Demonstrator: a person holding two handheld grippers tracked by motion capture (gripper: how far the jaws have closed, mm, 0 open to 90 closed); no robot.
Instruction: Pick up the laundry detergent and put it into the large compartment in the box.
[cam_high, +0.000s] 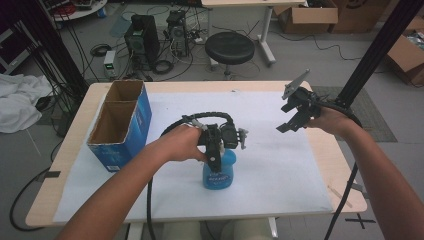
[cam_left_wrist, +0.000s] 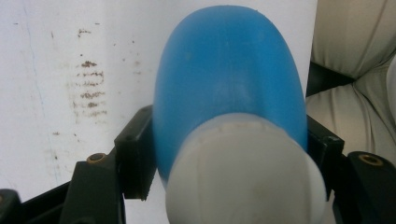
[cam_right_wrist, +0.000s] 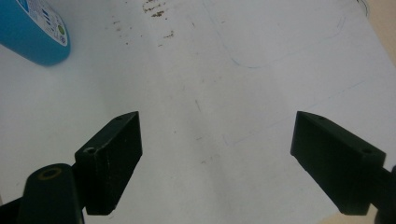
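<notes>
Blue bottle (cam_left_wrist: 229, 70) is clamped by the left gripper (cam_high: 216, 150); right gripper (cam_right_wrist: 217, 158) fingers spread wide.

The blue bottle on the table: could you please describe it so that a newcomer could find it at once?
On the white sheet covering the table, look near the front edge, right of the open blue cardboard box. The blue bottle stands upright there, rounded plastic with a white cap, clamped between the left gripper jaws.

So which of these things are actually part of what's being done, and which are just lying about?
Part of the job:
- blue bottle, standing on the white sheet
- left gripper, shut on the bottle just below its white cap
- right gripper, open, held off to the side

Just lying about:
- blue cardboard box
- black stool
</notes>
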